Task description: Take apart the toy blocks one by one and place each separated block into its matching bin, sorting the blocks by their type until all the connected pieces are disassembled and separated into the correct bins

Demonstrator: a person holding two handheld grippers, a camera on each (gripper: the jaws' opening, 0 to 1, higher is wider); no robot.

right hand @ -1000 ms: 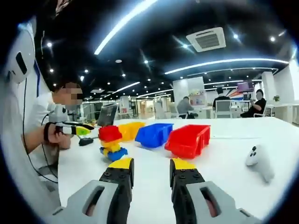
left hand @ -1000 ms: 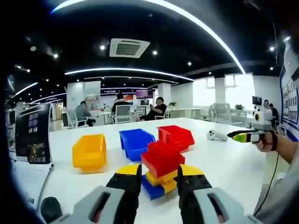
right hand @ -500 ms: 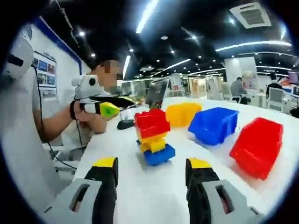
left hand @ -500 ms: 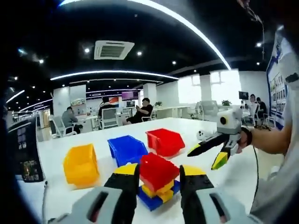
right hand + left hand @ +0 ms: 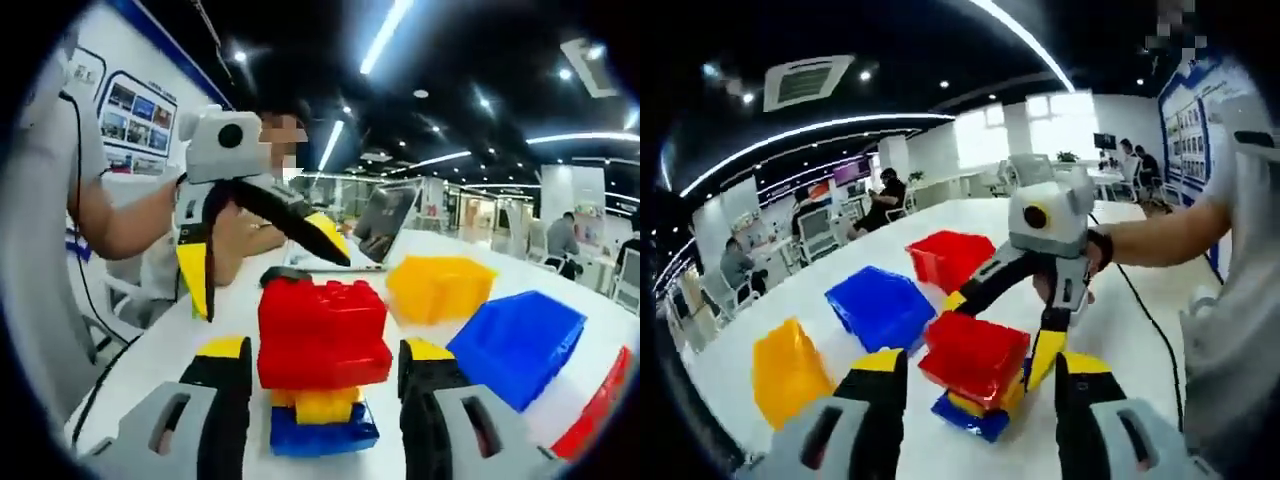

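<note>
The block stack stands on the white table (image 5: 1120, 330): a big red block (image 5: 975, 355) on top, a yellow block (image 5: 970, 402) under it and a blue block (image 5: 962, 420) at the base. In the right gripper view the same red block (image 5: 322, 335), yellow block (image 5: 325, 405) and blue block (image 5: 322, 437) loom close. My left gripper (image 5: 980, 365) is open, one jaw on each side of the stack. My right gripper (image 5: 327, 352) is open and flanks the stack from the opposite side. I cannot tell whether any jaw touches the blocks.
Three bins sit in a row beyond the stack: a red bin (image 5: 950, 258), a blue bin (image 5: 880, 305) and a yellow bin (image 5: 785, 365). A laptop (image 5: 385, 225) and a small dark object (image 5: 280, 272) lie near the table edge. People sit at desks far behind.
Both grippers have come in towards the stack from opposite sides, so it looks much larger in each view. Both stay open, and the stack has not moved.
</note>
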